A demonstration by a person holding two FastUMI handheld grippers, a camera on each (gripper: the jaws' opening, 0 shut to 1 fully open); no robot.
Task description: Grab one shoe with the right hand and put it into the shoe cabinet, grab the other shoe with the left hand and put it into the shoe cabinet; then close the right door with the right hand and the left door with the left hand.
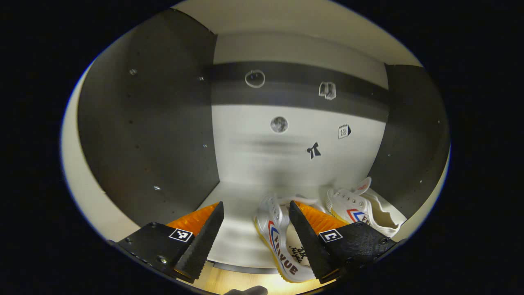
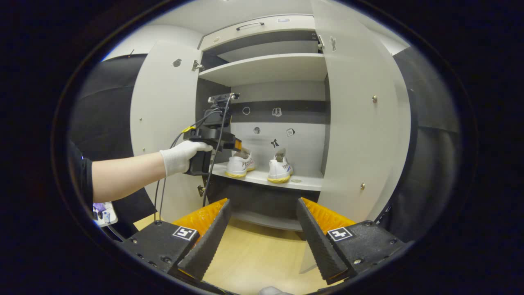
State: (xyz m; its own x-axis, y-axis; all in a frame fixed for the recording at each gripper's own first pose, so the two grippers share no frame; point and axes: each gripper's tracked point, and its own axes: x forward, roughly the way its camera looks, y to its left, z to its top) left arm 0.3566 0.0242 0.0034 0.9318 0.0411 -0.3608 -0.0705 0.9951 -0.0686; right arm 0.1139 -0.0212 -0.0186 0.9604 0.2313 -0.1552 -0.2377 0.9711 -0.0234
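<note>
Right gripper view: 2 white shoes sit on the middle shelf (image 2: 303,182) of the open cabinet (image 2: 266,67), the left shoe (image 2: 240,164) at 11 o'clock from the right claw (image 2: 264,241) and the right shoe (image 2: 280,169) at 12. The right claw hangs well back over the wood floor (image 2: 254,254), fingers spread and empty. A gloved hand (image 2: 180,157) holds the left claw (image 2: 235,145) at the shelf, just above the left shoe. The left door (image 2: 166,119) stands open at 10 o'clock and the right door (image 2: 362,123) at 2.

Left gripper view, from inside the compartment: the left claw (image 1: 256,233) has its fingers apart, gripping nothing. The near shoe (image 1: 278,241) lies at 6 o'clock, its heel end under the right finger (image 1: 307,241), toe pointing out toward the shelf edge. The second shoe (image 1: 360,209) rests at 4 o'clock beside the dark side wall (image 1: 413,135).

Both shoes appear placed, so the doors look to be next. The risk lies in the exit: the left claw's right finger seems close over the near shoe and could snag its collar and drag it off the shelf as it withdraws. That shoe's toe looks near the shelf edge, so a closing door could catch it. Swinging the right door early could strike the left arm.
</note>
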